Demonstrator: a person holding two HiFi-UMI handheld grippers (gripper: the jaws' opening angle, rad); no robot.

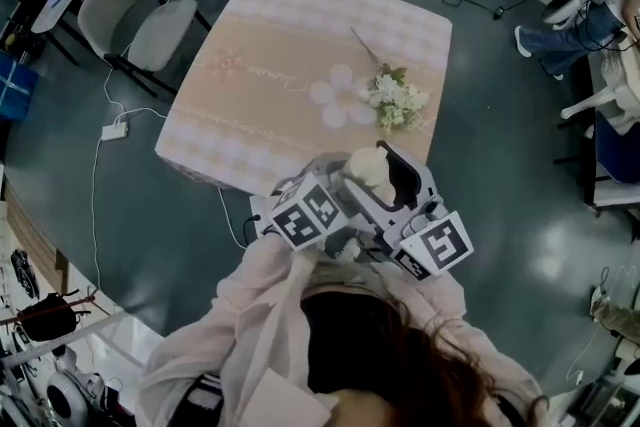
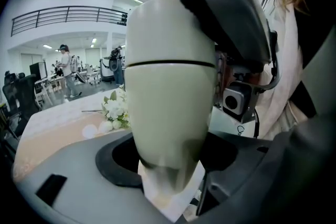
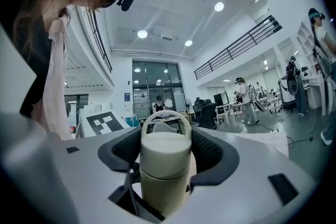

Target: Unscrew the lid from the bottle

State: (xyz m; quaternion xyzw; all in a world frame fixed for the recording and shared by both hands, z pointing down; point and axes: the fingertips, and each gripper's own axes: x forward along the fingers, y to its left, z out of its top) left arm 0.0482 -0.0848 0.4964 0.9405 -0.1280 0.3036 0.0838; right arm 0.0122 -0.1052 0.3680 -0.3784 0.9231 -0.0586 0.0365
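A cream bottle (image 1: 370, 171) is held up in front of the person, over the table's near edge. In the left gripper view its body (image 2: 170, 113) fills the space between my left gripper's (image 2: 168, 165) jaws, which are shut on it. The lid (image 2: 168, 29) sits above a dark seam, with a black pad of the right gripper (image 2: 226, 18) against it. In the right gripper view the handled lid (image 3: 165, 149) sits between the pads of my right gripper (image 3: 165, 157), which press on both its sides. The two marker cubes (image 1: 305, 212) (image 1: 440, 245) sit close together.
The table (image 1: 290, 45) has a pink checked cloth with a bunch of white flowers (image 1: 397, 100) on its right part. A grey chair (image 1: 140, 25) stands at its left. Cables and a power strip (image 1: 113, 130) lie on the floor. Other people stand further off.
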